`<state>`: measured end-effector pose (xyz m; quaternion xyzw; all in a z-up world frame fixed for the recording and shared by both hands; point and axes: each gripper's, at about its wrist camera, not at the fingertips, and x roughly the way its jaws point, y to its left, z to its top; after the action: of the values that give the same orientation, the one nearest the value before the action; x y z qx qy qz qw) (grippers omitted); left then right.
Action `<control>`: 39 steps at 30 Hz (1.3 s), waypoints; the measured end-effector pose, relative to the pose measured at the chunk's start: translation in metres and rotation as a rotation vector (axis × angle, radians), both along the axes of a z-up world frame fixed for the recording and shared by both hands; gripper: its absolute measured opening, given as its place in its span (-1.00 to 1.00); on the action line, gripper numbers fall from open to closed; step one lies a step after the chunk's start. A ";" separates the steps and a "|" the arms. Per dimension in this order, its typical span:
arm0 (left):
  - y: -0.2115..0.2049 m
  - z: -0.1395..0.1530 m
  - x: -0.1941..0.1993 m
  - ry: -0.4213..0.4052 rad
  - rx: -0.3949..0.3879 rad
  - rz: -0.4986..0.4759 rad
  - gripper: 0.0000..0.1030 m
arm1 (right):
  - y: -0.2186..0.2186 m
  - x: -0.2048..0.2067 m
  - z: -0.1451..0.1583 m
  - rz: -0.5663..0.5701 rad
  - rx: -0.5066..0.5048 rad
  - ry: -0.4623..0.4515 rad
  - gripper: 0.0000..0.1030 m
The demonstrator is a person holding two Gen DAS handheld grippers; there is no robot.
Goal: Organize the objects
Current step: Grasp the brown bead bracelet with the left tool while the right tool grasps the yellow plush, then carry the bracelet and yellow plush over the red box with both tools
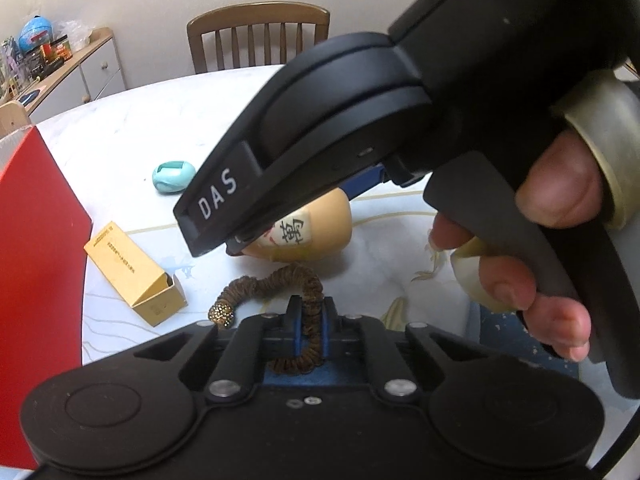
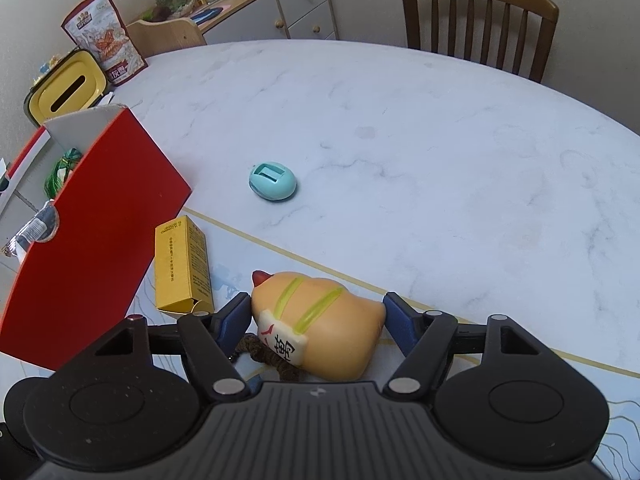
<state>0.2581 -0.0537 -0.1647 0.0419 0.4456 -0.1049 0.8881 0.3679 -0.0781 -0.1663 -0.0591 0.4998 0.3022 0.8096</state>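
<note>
The left gripper (image 1: 308, 320) is pinched tight on a brown fabric band (image 1: 276, 280); the right gripper (image 2: 316, 320) straddles the tan toy (image 2: 320, 320) lying just right of the yellow carton (image 2: 182, 264), jaws spread, contact unclear. Squeeze gently across the toy's middle, then carry it to the red box (image 2: 92, 240). White marble table (image 2: 440, 140); a wooden chair (image 2: 480, 16) stands beyond.

Round white marble-patterned table (image 2: 440, 152) bearing a red box (image 2: 92, 248) at its left edge, a yellow carton (image 2: 182, 264) lying flat beside it, a teal egg-shaped object (image 2: 273, 181), and a tan toy (image 2: 320, 328).
</note>
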 end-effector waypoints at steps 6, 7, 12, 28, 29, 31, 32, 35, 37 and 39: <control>0.009 0.015 -0.008 -0.006 -0.052 0.010 -0.87 | -0.012 -0.008 0.019 -0.015 0.026 -0.021 0.38; 0.011 0.019 -0.010 -0.006 -0.062 0.013 -0.87 | -0.014 -0.010 0.024 -0.015 0.028 -0.028 0.38; 0.027 0.040 -0.020 -0.005 -0.128 0.030 -0.87 | -0.024 -0.020 0.049 -0.017 0.048 -0.059 0.38; 0.085 0.103 -0.027 -0.042 -0.144 0.070 -0.87 | -0.018 -0.072 0.116 0.025 0.056 -0.159 0.38; 0.090 0.107 -0.030 -0.046 -0.136 0.075 -0.87 | -0.015 -0.074 0.119 0.029 0.056 -0.162 0.37; 0.103 0.115 -0.035 -0.056 -0.130 0.087 -0.87 | -0.009 -0.079 0.123 0.035 0.052 -0.168 0.38; 0.111 0.121 -0.039 -0.059 -0.132 0.092 -0.87 | -0.006 -0.081 0.125 0.038 0.051 -0.171 0.37; 0.133 0.131 -0.041 -0.069 -0.137 0.108 -0.87 | 0.006 -0.087 0.130 0.051 0.048 -0.179 0.37; 0.148 0.136 -0.040 -0.073 -0.137 0.121 -0.87 | 0.016 -0.092 0.133 0.059 0.049 -0.182 0.37; 0.163 0.140 -0.039 -0.078 -0.135 0.134 -0.87 | 0.027 -0.096 0.135 0.068 0.050 -0.187 0.38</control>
<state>0.2187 0.1097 -0.0244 -0.0439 0.4045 -0.0735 0.9105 0.2723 -0.0507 -0.0308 -0.0838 0.4120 0.3351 0.8432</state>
